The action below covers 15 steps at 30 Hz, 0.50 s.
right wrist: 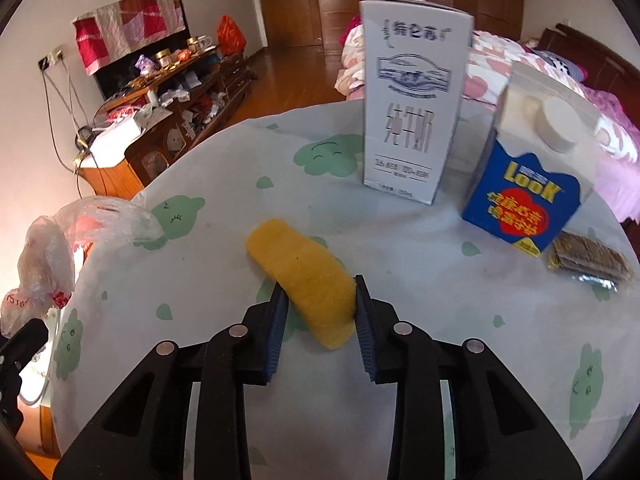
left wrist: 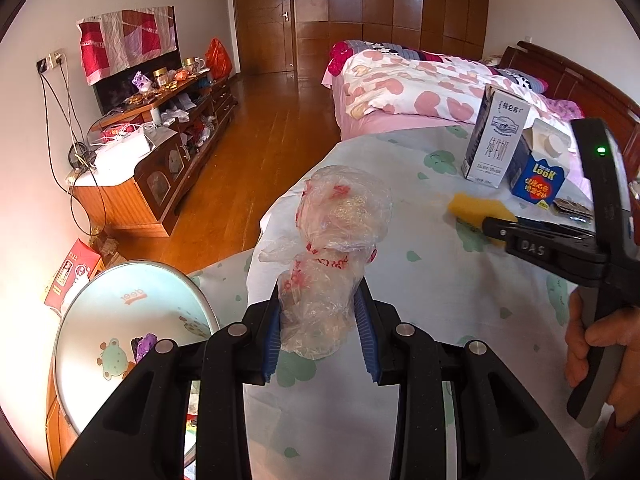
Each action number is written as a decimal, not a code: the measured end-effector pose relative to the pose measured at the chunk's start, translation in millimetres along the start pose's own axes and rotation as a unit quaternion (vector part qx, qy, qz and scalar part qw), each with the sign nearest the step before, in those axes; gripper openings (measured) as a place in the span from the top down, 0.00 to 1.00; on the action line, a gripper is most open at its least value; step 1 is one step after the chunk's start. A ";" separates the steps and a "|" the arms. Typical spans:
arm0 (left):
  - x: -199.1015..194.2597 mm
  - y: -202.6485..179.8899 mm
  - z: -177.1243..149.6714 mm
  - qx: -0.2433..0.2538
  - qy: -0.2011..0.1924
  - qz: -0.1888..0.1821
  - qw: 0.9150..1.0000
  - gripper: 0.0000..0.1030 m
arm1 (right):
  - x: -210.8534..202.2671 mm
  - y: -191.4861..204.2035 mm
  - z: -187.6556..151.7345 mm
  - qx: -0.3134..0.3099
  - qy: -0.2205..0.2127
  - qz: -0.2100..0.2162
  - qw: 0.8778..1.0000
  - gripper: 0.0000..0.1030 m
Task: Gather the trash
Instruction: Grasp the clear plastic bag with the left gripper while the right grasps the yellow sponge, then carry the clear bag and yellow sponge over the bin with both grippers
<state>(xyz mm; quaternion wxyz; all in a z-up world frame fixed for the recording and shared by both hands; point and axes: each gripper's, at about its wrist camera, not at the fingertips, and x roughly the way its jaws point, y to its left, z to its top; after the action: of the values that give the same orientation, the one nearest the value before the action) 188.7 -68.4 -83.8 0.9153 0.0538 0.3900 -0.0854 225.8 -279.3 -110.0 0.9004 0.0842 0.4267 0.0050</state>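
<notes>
The left tool (left wrist: 320,332) is narrowed onto a crumpled clear plastic bag with red print (left wrist: 334,240), held above the cloth-covered bench (left wrist: 440,320). The right tool (right wrist: 320,312) pinches a yellow sponge (right wrist: 304,276) lying on the bench; two milk cartons stand beyond at one o'clock.

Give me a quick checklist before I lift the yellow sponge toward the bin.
1. Right gripper jaws on the yellow sponge: ok, pads press both sides of its near end.
2. Left gripper holding the plastic bag: ok.
3. Sponge clear of the white milk carton and blue carton: ok.
4. Bin open: ok.
5. Snack wrapper collected: not ok, lying on the table.
</notes>
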 end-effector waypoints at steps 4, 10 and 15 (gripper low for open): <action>-11.0 -7.9 -3.4 0.011 -0.011 -0.003 1.000 0.68 | -29.5 -16.4 -21.8 0.045 -0.024 -0.023 0.998 0.68; -27.5 -22.0 -13.0 0.028 -0.021 -0.012 0.999 0.68 | -86.2 -38.9 -59.9 0.093 -0.061 -0.082 0.990 0.68; -41.9 -32.3 -24.5 0.039 -0.024 -0.014 0.999 0.68 | -117.6 -54.5 -80.5 0.102 -0.069 -0.114 0.986 0.68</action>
<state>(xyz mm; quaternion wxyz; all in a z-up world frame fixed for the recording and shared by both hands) 136.5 -91.2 -71.4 0.9205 0.0815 0.3646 -0.1148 85.6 -330.7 -78.3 0.9090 0.1265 0.3687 -0.1473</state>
